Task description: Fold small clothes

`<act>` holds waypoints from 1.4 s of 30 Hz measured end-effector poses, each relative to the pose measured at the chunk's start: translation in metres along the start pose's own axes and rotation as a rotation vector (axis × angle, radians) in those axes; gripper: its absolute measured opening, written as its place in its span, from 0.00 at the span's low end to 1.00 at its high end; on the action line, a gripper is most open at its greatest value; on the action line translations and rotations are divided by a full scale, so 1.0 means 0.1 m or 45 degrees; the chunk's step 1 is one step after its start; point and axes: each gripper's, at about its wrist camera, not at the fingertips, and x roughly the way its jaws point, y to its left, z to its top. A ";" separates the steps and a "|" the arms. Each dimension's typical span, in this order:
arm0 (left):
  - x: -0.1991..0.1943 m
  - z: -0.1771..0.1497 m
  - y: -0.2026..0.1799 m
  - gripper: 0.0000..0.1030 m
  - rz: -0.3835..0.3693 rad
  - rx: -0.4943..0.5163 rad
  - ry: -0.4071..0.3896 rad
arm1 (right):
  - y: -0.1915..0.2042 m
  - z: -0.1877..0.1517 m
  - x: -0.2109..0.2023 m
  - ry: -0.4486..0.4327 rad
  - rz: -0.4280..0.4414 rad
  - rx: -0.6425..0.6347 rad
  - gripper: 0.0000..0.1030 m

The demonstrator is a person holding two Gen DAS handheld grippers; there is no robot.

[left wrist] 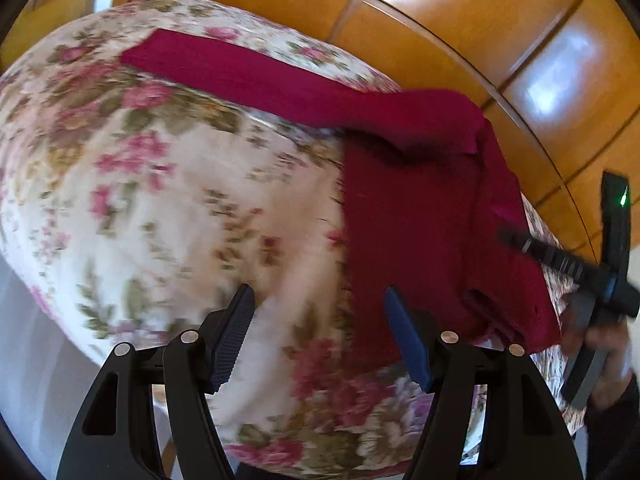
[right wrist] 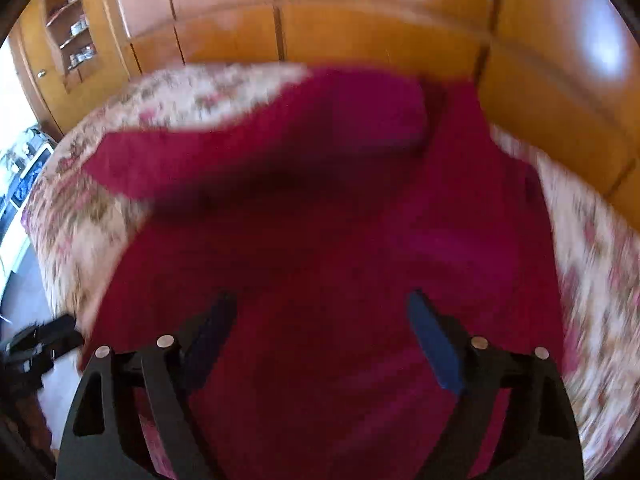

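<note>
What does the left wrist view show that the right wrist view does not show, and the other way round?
Only the left wrist view shows the right gripper from outside, at the garment's right edge, and the whole long sleeve stretched across the floral cloth. Only the right wrist view shows open shelves with small items and the garment filling the space under its open gripper. Both show the dark red garment, the floral cloth and the wooden cabinet doors.
</note>
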 end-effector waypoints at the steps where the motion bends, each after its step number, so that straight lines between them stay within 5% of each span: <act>1: 0.03 0.00 -0.04 0.65 0.005 0.015 0.004 | 0.05 -0.08 0.05 0.020 0.012 -0.025 0.81; 4: 0.14 0.00 -0.20 0.65 0.075 0.095 0.030 | 0.24 -0.24 0.11 -0.033 -0.038 -0.133 0.60; 7: 0.21 -0.03 -0.31 0.60 0.144 0.190 0.026 | 0.25 -0.25 -0.03 -0.083 -0.041 -0.169 0.12; 12: 0.19 -0.05 -0.29 0.45 0.156 0.221 0.027 | -0.23 -0.18 -0.61 -0.241 -0.107 -0.076 0.08; 15: 0.18 -0.05 -0.25 0.45 0.142 0.186 0.032 | -0.86 -0.20 -1.02 -0.331 -0.356 -0.008 0.08; 19: 0.20 -0.05 -0.28 0.48 0.140 0.171 0.040 | -1.78 -0.21 -1.34 -0.315 -0.672 0.085 0.08; 24: 0.20 -0.06 -0.38 0.43 0.156 0.210 0.047 | -2.67 -0.12 -1.40 -0.267 -0.895 0.265 0.09; 25: 0.20 -0.06 -0.39 0.41 0.160 0.219 0.047 | -2.81 -0.09 -1.37 -0.256 -0.898 0.306 0.10; 27: 0.20 -0.08 -0.42 0.33 0.170 0.234 0.046 | -2.94 -0.07 -1.35 -0.263 -0.879 0.362 0.29; 28: 0.20 -0.07 -0.41 0.30 0.171 0.235 0.043 | -2.95 -0.09 -1.34 -0.278 -0.871 0.384 0.53; 29: 0.19 -0.07 -0.41 0.21 0.166 0.236 0.042 | -2.94 -0.13 -1.38 -0.297 -0.870 0.393 0.66; 30: 0.19 -0.07 -0.41 0.11 0.144 0.236 0.048 | -2.88 -0.21 -1.42 -0.319 -0.858 0.393 0.67; 32: 0.20 -0.08 -0.43 0.10 0.145 0.247 0.047 | -2.69 -0.31 -1.40 -0.315 -0.794 0.369 0.67; 39: 0.25 -0.06 -0.46 0.07 0.115 0.240 0.048 | -2.04 -1.01 -0.81 -0.033 -0.226 0.427 0.66; 42: 0.21 -0.01 -0.41 0.06 0.070 0.206 0.040 | -1.82 -1.23 -0.61 0.039 -0.118 0.434 0.38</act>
